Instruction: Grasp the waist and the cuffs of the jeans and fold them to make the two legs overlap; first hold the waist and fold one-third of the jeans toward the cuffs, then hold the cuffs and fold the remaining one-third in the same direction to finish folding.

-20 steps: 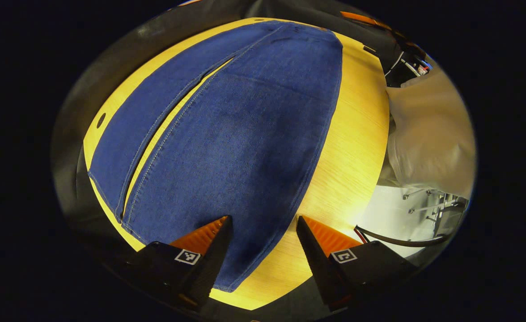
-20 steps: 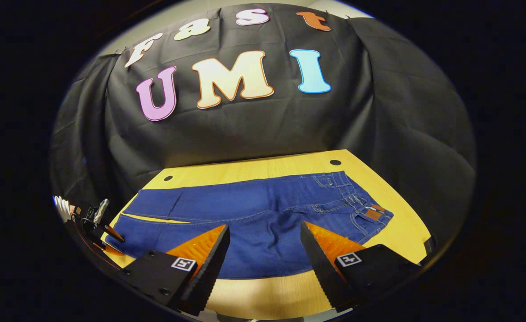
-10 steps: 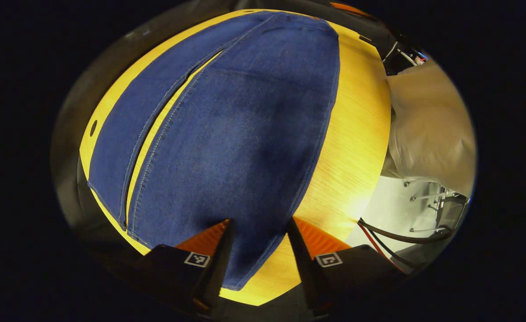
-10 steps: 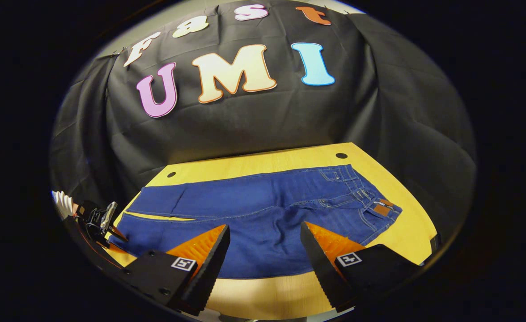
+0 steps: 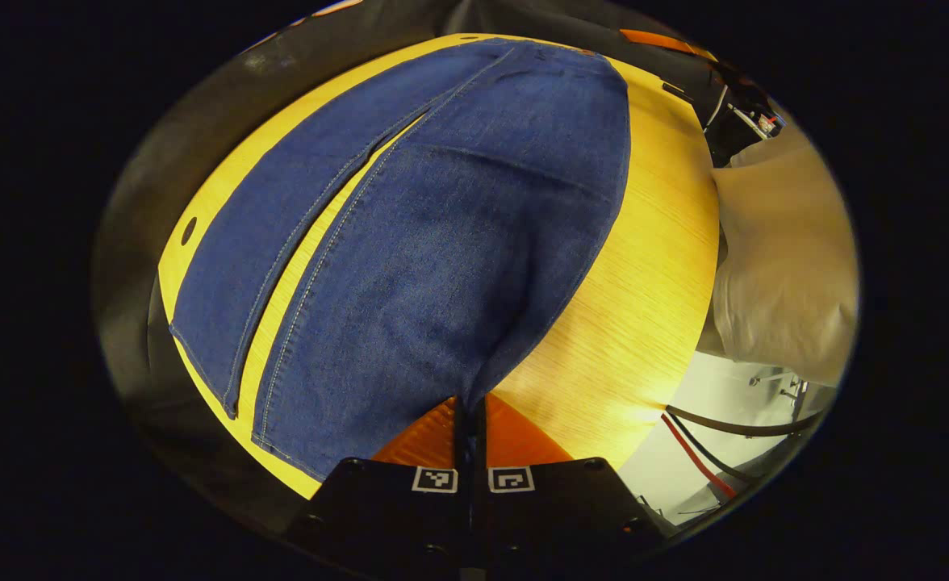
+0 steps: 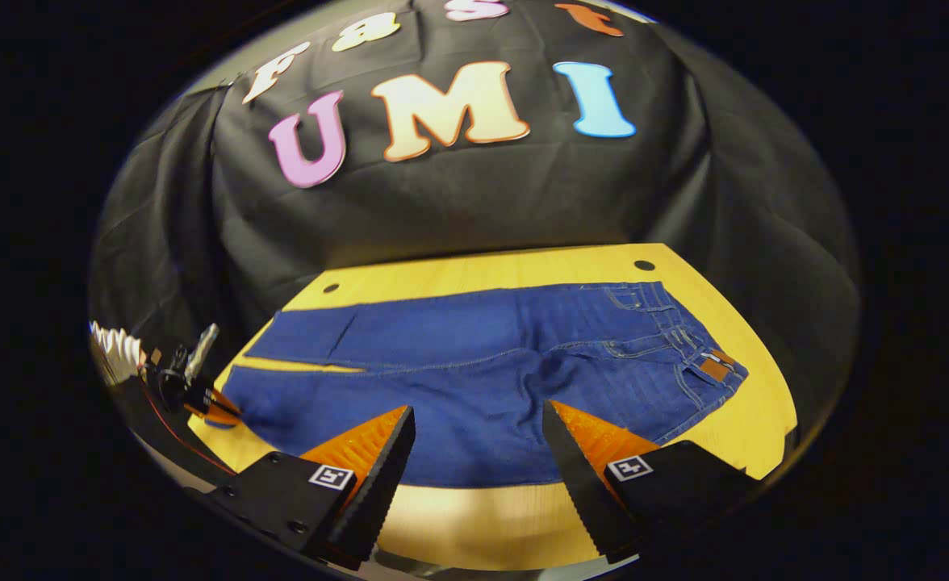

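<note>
**Left fingers pinched on cuff; right not yet engaged**

Left gripper (image 5: 470,420) fingers are closed on the near cuff of the jeans (image 5: 442,242), which lie flat on the tabletop (image 5: 636,298). Right gripper (image 6: 478,452) hovers spread apart. Denim looks soft and floppy; the waist (image 6: 704,363) should be gripped next.

Yellow wooden table (image 6: 474,278), black cloth wall (image 6: 458,202) behind, perhaps pale floor (image 5: 668,444).

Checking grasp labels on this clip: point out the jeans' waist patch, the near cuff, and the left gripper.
waist patch (image 6: 714,369), right gripper view, middle of the brown patch.
near cuff (image 5: 281,448), left gripper view, stitched hem edge.
left gripper (image 5: 470,420), left gripper view, fingertips meeting on denim.
</note>
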